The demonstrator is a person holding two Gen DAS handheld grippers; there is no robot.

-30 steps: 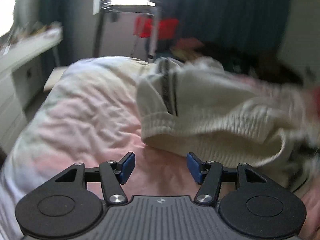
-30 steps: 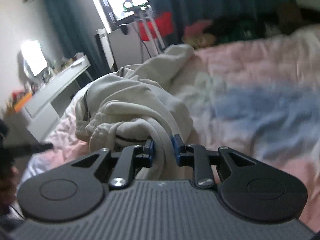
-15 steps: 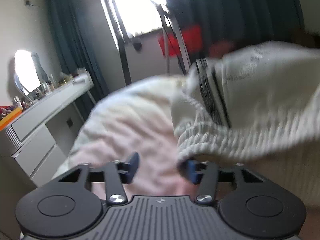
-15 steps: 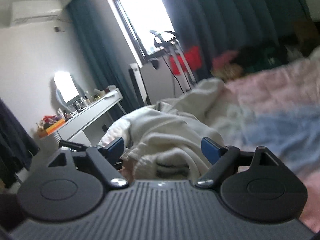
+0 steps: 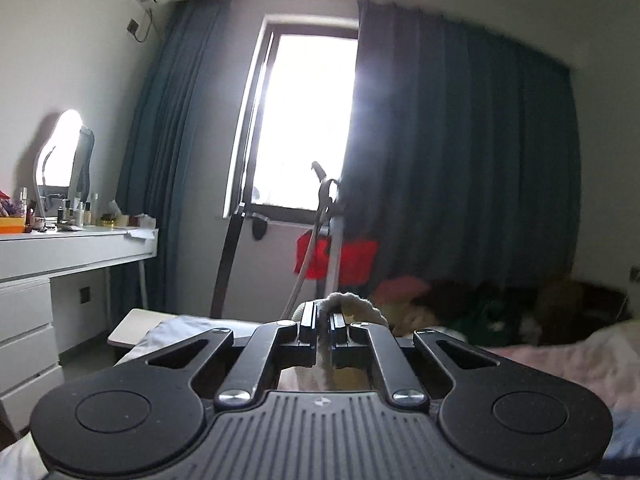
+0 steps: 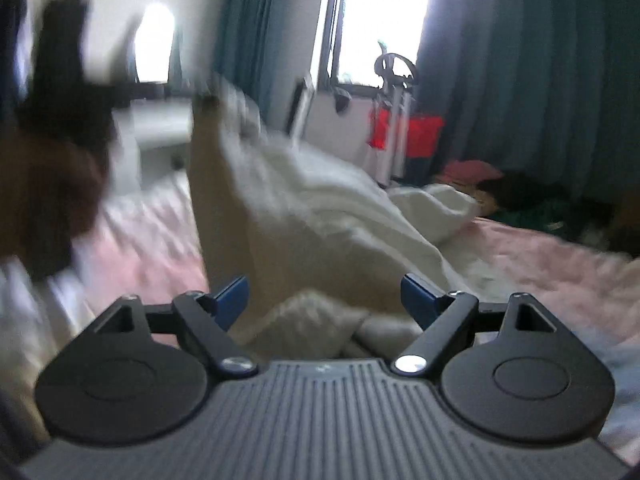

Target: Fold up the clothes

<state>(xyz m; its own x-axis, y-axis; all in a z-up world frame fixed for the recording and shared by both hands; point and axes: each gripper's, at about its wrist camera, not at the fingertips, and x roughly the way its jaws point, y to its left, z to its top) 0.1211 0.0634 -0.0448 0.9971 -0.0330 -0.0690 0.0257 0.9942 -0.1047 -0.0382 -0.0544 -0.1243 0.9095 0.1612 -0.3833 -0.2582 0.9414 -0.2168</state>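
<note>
A cream knitted garment [image 6: 312,216] lies in a heap on the pink bed cover [image 6: 540,256], one part pulled up to the left. My left gripper [image 5: 323,326] is shut on an edge of this garment [image 5: 352,303] and holds it raised, level with the room. In the right wrist view the left gripper [image 6: 64,92] is a dark blur at the upper left. My right gripper [image 6: 323,294] is open and empty, just above the near folds of the garment.
A white dresser [image 5: 48,264] with bottles and a mirror stands at the left. A window [image 5: 304,120] with dark blue curtains is ahead. A metal rack with red fabric [image 5: 340,260] stands by the bed, with dark clothes [image 5: 500,312] piled beyond.
My right gripper let go of the garment and opened. My left gripper closed on the garment's edge and lifted it up off the bed.
</note>
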